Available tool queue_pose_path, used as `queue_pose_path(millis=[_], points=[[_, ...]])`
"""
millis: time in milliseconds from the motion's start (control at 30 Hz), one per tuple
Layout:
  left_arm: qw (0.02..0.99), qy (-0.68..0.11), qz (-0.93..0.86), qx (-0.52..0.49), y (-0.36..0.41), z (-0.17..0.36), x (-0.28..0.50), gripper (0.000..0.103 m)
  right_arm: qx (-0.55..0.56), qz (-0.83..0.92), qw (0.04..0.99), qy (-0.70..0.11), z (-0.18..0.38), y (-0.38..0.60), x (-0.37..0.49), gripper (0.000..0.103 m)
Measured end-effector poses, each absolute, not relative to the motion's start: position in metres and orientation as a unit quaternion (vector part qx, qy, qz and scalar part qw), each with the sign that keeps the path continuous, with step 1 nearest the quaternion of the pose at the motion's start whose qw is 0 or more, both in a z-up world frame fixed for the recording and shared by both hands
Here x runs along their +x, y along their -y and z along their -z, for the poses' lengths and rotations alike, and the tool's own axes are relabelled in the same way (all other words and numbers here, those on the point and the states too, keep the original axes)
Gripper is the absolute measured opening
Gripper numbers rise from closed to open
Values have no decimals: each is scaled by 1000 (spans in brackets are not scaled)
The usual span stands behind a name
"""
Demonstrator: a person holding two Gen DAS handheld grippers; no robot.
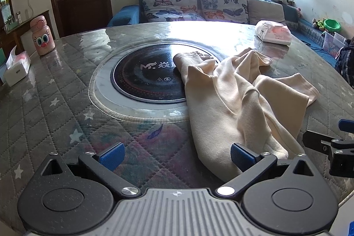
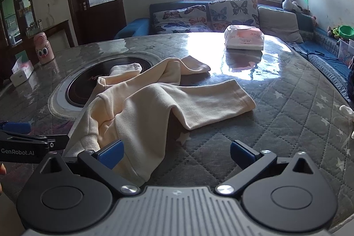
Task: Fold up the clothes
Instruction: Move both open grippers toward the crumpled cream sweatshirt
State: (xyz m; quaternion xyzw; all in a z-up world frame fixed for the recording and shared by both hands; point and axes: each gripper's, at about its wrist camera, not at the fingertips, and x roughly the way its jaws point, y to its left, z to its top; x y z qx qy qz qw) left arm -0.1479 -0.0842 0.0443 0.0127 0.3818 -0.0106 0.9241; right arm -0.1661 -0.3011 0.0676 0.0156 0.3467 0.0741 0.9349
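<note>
A cream long-sleeved garment (image 1: pixel 232 98) lies crumpled on the quilted table (image 1: pixel 55 103), one end draped over the black round hotplate (image 1: pixel 146 79). My left gripper (image 1: pixel 177 155) is open near the table's front edge; the garment's near hem lies against its right finger. The right gripper (image 1: pixel 331 145) shows at the right edge of the left wrist view. In the right wrist view the same garment (image 2: pixel 159 103) spreads ahead, a sleeve reaching right. My right gripper (image 2: pixel 177 155) is open, its left finger touching the near hem. The left gripper (image 2: pixel 24 141) appears at the left edge.
A tissue pack (image 2: pixel 244 39) lies at the table's far side. A pink cartoon bottle (image 1: pixel 43 35) and a white tissue box (image 1: pixel 16 69) stand at the far left. A sofa with butterfly cushions (image 1: pixel 194 6) runs behind the table.
</note>
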Motion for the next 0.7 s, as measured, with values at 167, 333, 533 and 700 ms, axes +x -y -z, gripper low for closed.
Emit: queue_pose_path(millis=[167,333,533,700], points=[[923,-384,11,13,86,-44,-150,103,16,-77,935,-345,-68,300,-168,103],[924,-381,8,16,87,-45,-155,103,15,-84,936,-342,-69,297,-172,103],[925,-378,6,19,87,-49,-161,103,15,-93,937,-337,-72,293,-175,103],[927,-375,6,23,89,-51,-166,103,17,-98,938,-333,-73,291,-179,103]])
